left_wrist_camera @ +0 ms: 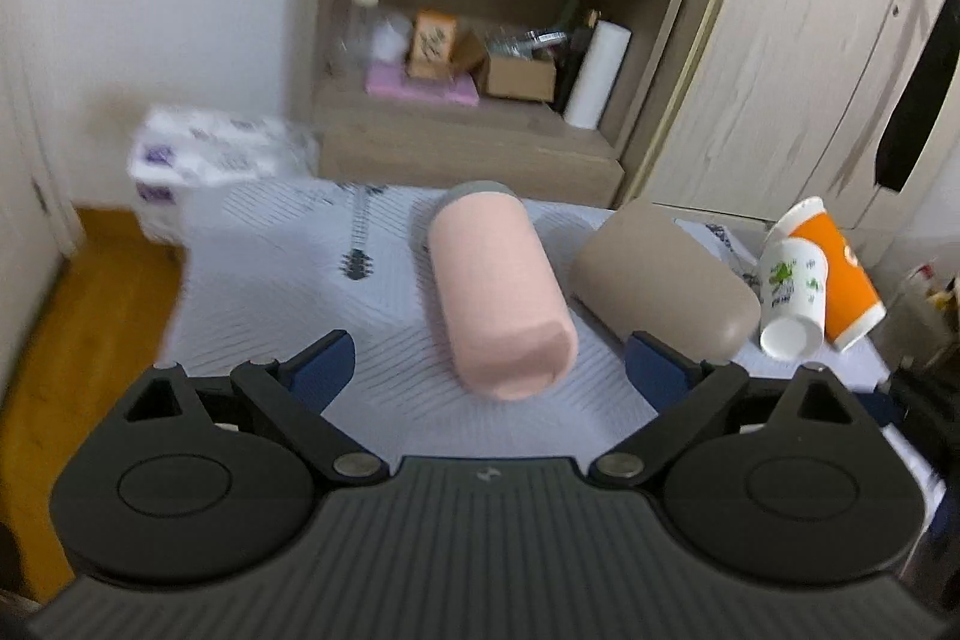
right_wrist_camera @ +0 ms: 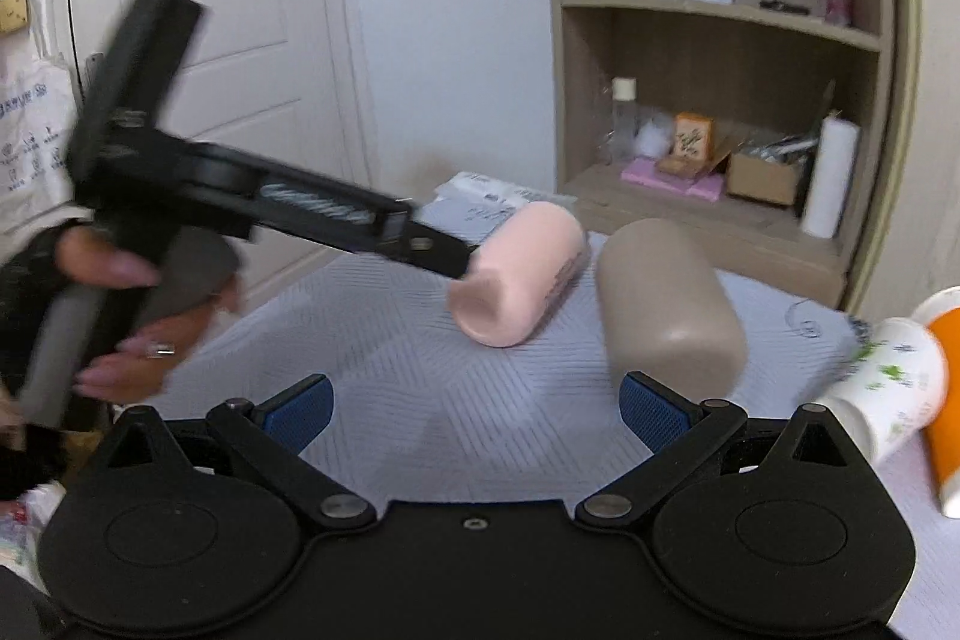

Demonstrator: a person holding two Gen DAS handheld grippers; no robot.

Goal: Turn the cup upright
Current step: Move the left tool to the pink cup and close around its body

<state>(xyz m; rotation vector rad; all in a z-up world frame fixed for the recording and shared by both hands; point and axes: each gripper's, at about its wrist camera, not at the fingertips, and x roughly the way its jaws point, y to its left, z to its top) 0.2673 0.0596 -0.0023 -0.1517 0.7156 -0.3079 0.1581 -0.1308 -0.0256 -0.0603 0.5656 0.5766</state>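
Note:
A pink cup (left_wrist_camera: 501,292) lies on its side on the white patterned cloth (left_wrist_camera: 276,292), base toward me; it also shows in the right wrist view (right_wrist_camera: 522,274). A taupe cup (left_wrist_camera: 660,280) lies on its side beside it, to the right, also in the right wrist view (right_wrist_camera: 666,304). My left gripper (left_wrist_camera: 489,367) is open and empty, jaws wide, just short of the pink cup's near end. In the right wrist view the left gripper (right_wrist_camera: 444,256) reaches in from the left next to the pink cup. My right gripper (right_wrist_camera: 474,403) is open and empty, short of both cups.
A white paper cup (left_wrist_camera: 792,298) and an orange paper cup (left_wrist_camera: 840,274) lean tipped at the right edge. A tissue pack (left_wrist_camera: 210,154) sits at the far left. A wooden shelf unit (left_wrist_camera: 480,40) with boxes and a paper roll stands behind. Wooden floor lies left.

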